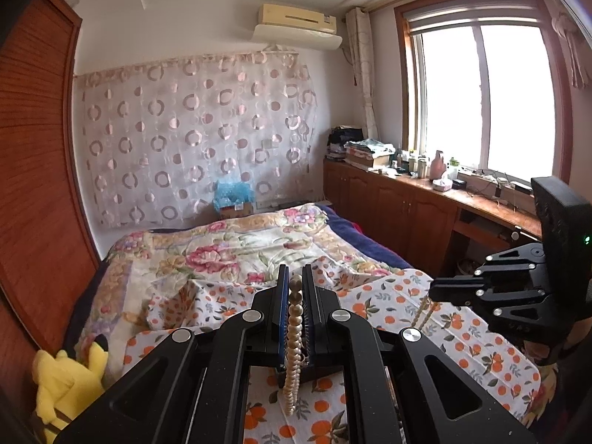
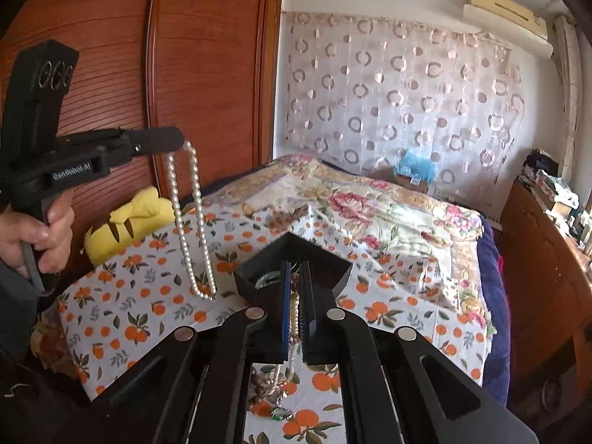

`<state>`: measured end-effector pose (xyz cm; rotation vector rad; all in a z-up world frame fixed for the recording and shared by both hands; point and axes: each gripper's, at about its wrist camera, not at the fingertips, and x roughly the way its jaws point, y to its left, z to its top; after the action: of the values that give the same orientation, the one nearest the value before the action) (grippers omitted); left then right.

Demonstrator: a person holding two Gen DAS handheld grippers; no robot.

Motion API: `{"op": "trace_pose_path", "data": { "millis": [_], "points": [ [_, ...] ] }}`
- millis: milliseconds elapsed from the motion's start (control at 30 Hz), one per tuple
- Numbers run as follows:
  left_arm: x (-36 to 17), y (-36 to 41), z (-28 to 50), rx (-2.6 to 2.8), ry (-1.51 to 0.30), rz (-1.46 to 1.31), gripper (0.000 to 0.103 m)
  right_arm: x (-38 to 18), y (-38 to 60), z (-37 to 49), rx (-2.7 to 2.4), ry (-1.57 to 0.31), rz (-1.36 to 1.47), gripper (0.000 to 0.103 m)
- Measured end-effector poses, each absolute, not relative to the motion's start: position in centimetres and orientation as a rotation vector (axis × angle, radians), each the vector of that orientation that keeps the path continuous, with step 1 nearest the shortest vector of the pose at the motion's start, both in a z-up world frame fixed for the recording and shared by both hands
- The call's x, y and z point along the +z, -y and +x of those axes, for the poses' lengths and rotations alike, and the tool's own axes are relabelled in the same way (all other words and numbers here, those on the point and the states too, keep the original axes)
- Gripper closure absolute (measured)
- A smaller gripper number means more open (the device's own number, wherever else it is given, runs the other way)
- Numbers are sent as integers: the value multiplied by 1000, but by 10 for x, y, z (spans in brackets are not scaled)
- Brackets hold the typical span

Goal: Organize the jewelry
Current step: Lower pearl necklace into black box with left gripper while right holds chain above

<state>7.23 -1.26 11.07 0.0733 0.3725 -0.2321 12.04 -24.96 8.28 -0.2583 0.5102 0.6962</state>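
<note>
Left claw [image 1: 295,288] clamped on pearl necklace [image 1: 295,318]; right claw [image 2: 295,285] nearly closed, pinching another strand [image 2: 295,310] above black box [image 2: 314,255].

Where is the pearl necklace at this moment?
The pearl necklace hangs as a loop from the shut left gripper, at the left of the right wrist view, above the orange-print cloth, left of the black box.

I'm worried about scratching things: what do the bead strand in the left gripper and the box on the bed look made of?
The bead strand looks like glossy cream pearls, real or imitation unclear; each round bead shows a highlight. The box looks matte black, possibly card or plastic, with no shine.
</note>
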Motion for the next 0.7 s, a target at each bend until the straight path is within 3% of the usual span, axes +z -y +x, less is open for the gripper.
{"op": "trace_pose_path", "data": {
  "millis": [700],
  "points": [
    [122, 9, 122, -180, -389, 62, 97, 131, 252, 152, 606, -430, -233, 98]
  ]
}}
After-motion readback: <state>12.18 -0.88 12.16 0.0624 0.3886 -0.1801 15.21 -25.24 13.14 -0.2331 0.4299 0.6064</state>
